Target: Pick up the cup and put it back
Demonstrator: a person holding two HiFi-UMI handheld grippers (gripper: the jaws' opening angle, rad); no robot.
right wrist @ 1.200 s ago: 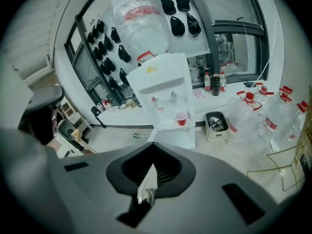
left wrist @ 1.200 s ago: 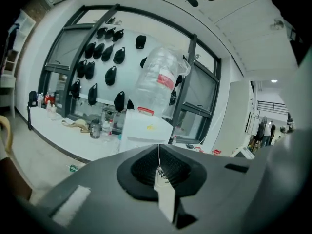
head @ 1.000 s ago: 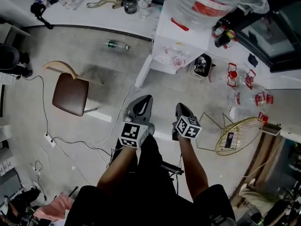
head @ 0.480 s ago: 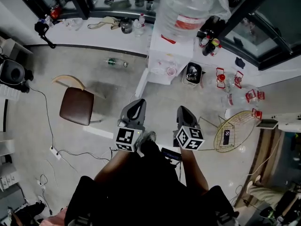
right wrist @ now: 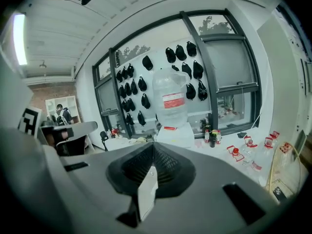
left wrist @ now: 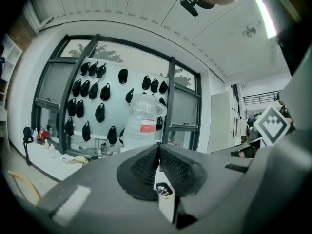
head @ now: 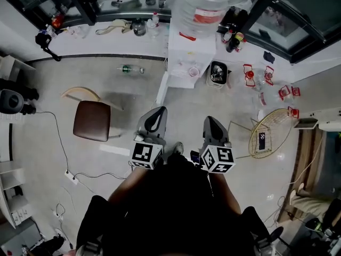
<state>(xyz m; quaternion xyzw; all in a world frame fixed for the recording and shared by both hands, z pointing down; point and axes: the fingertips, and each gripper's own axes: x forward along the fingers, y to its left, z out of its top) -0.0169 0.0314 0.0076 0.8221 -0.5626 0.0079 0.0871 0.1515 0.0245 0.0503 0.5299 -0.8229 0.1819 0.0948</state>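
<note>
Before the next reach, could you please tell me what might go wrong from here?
Both the left gripper and right gripper have their jaws shut, so reaching as they are could knock the cup off its white stand. The big water bottle above it may crowd the approach.

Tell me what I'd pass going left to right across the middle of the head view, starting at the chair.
brown chair → left gripper → right gripper → gold wire basket
</note>
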